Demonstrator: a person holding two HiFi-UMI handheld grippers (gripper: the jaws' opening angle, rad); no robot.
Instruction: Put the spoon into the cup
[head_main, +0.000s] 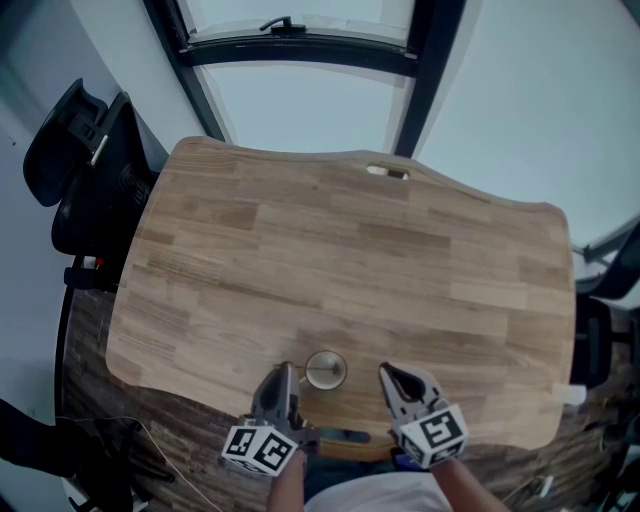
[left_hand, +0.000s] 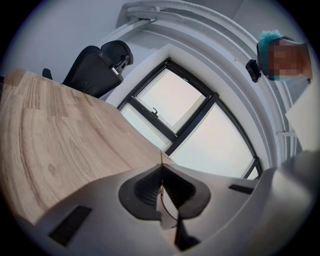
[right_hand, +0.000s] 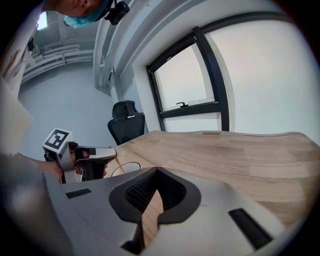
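Observation:
A small pale cup stands near the front edge of the wooden table, between my two grippers. My left gripper sits just left of the cup and is shut on the thin gold spoon. The handle shows as a fine gold line between the closed jaws. In the right gripper view the spoon slants down from the left gripper towards the cup's rim; its bowl end is hidden. My right gripper is just right of the cup, shut with nothing in it.
A black office chair stands off the table's left side. Large windows lie beyond the far edge. The table has a cable slot at the back. Another dark chair is at the right edge.

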